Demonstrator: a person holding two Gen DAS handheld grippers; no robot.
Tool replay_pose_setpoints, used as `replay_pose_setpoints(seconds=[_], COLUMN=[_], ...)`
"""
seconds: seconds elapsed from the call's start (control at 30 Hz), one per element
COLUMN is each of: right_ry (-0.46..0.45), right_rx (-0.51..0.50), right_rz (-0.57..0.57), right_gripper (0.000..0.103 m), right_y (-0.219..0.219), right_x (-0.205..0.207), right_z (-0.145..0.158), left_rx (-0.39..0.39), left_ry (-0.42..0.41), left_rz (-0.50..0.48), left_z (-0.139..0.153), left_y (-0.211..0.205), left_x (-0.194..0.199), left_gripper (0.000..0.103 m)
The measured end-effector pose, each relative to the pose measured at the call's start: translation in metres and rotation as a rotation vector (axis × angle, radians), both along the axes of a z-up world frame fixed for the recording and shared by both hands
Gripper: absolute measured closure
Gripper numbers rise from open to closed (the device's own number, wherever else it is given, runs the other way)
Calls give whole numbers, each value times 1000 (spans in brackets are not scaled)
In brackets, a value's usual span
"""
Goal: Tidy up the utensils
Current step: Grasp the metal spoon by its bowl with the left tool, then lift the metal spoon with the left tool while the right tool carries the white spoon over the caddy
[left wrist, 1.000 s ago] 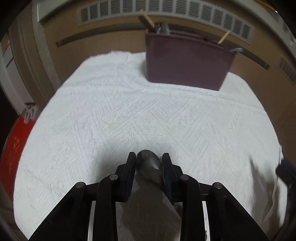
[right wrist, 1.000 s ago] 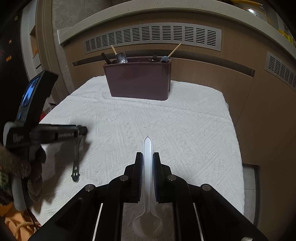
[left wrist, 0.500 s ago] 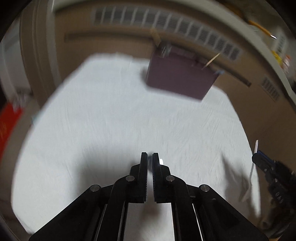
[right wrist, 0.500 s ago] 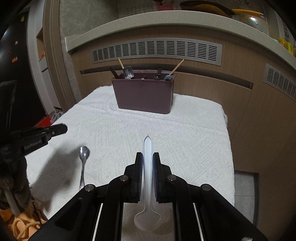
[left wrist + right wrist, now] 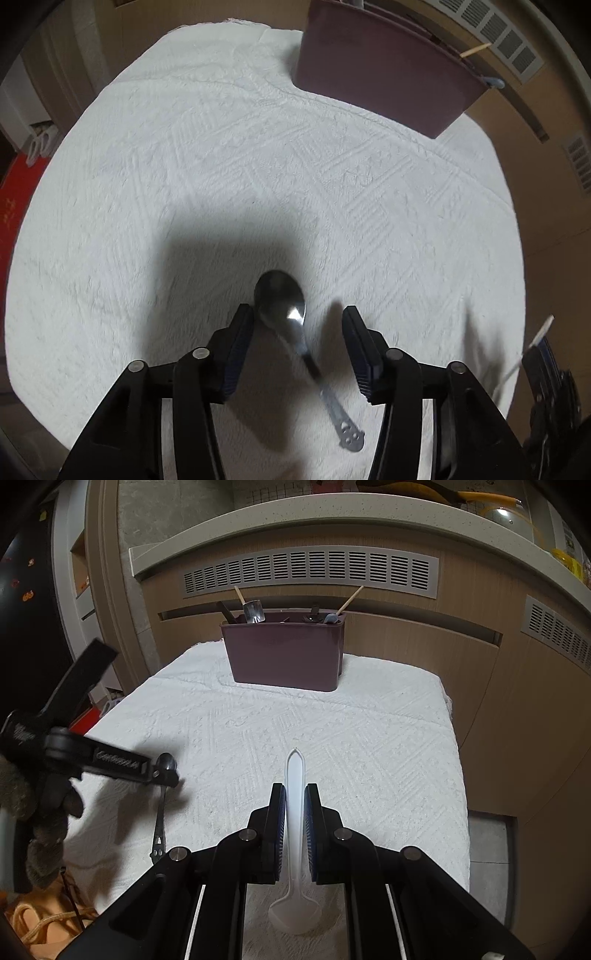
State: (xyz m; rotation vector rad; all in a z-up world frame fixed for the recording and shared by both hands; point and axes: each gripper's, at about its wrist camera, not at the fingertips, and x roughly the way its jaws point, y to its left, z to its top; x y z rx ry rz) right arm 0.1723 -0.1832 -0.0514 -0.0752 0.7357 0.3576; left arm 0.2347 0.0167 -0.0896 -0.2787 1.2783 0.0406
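A metal spoon (image 5: 291, 325) lies on the white cloth (image 5: 258, 166), bowl pointing away, between the fingers of my open left gripper (image 5: 297, 325), which hovers over it. The spoon (image 5: 161, 812) and the left gripper (image 5: 162, 773) also show in the right wrist view at the left. My right gripper (image 5: 294, 805) is shut on the handle of a white plastic spoon (image 5: 294, 849), held above the cloth with its bowl toward the camera. A maroon utensil holder (image 5: 284, 650) with several utensils stands at the far edge; it also shows in the left wrist view (image 5: 384, 70).
The cloth-covered table (image 5: 369, 738) ends at the right, next to wooden cabinet panels (image 5: 517, 720). A vented panel and counter ledge (image 5: 314, 568) rise behind the holder. A red mat (image 5: 14, 206) lies on the floor at the left.
My left gripper has let go of the metal spoon, which now lies on the cloth, and has opened wide and lowered over it. My right gripper keeps hold of the white spoon.
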Motion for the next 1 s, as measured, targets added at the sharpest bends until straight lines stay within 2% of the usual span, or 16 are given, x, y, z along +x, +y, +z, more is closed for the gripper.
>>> replay_pose_setpoints(seconds=[0.1,0.2,0.27,0.33,0.43,0.53,0.6,0.73,0.87,1.0], right_ry=[5,1,-4,-11,-20,-26,-30,-40,-61,-63], right_rx=[6,19,24,31,33,37,36,43,93,168], right_rz=[2,2,3,7,11,13,13,13,29,48], right_gripper=[93,93,93,93,93,93,93,93,93,93], right_y=[-1,-2,-2,-3,-4,-4,-4,-6,-11,-14], right_x=[0,-2,-3,-6,-8,-8,-9,-10,-11,-6], right_z=[-2,-1,0,1,2,3,3,5,10,20], left_rx=[48,144,171,169,150,189,205,167,165,158], left_ry=[32,33,24,24,28,-9,-55,-179,-385,-520], left_rz=[-11,-59,-95,-128,-141,-181,-213,-237,-239,-220], left_z=[-2,-4,-4,-2,-1,0,2,10,33,61], left_y=[-11,-27,-33,-37,-34,-41,-41,-40,-35,-19], left_x=[8,12,12,13,13,5,-4,-32,-69,-87], left_gripper=[45,45,50,73,74,74,74,74,74,74])
